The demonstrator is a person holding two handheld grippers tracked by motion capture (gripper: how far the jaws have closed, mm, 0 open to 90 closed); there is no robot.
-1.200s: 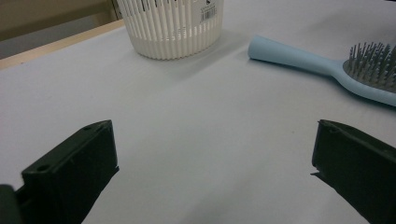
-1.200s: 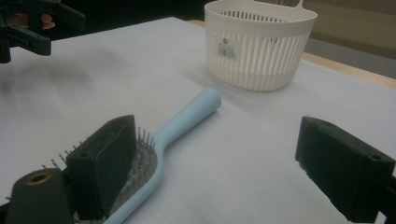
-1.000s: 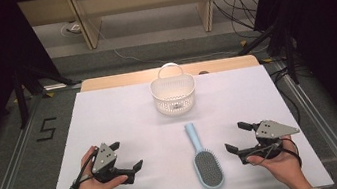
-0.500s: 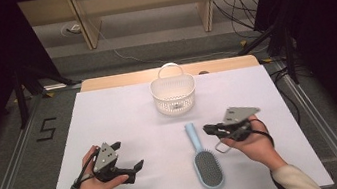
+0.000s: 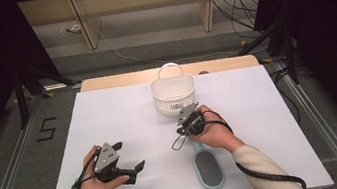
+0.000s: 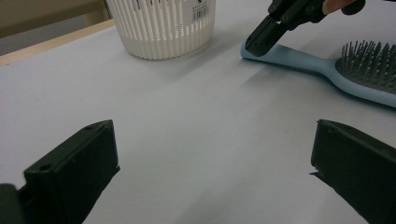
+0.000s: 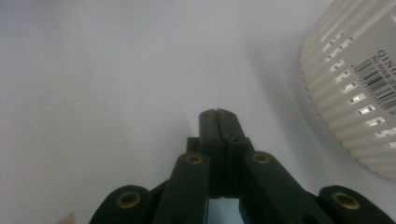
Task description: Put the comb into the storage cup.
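1. Hairbrush (image 5: 206, 167): light blue, lying flat on the white counter (image 5: 123, 111), bristles up. Head is near the person's edge; handle runs away toward the basket (image 5: 173, 93). The handle end sits directly under the fingers of the right gripper (image 5: 182, 121).
2. Right gripper: fingers pressed together, tips meeting with nothing between them, as the right gripper view (image 7: 217, 116) shows. The jaws have just been closing.
3. Right hand (image 5: 215, 130) pose: forearm comes in from the lower right, hand over the brush handle, gripper angled forward and down, tips between handle end and basket.
4. Left gripper view: the right gripper's closed tips (image 6: 261, 41) are touching, or just above, the end of the brush handle (image 6: 299, 56); contact cannot be settled. The high view hides this end beneath the hand.
5. Right gripper view: basket wall (image 7: 355, 93) just to the right of the fingers, barcode label legible; bare counter ahead.
6. Left gripper (image 5: 127, 156): fingers wide apart, nothing between them, seen in its own view over bare counter. It is held low in the left hand (image 5: 92, 187), fingers pointing toward the brush, well apart from it.
7. Basket: white, slatted, upright, handle on its far rim, beyond the right fingers.
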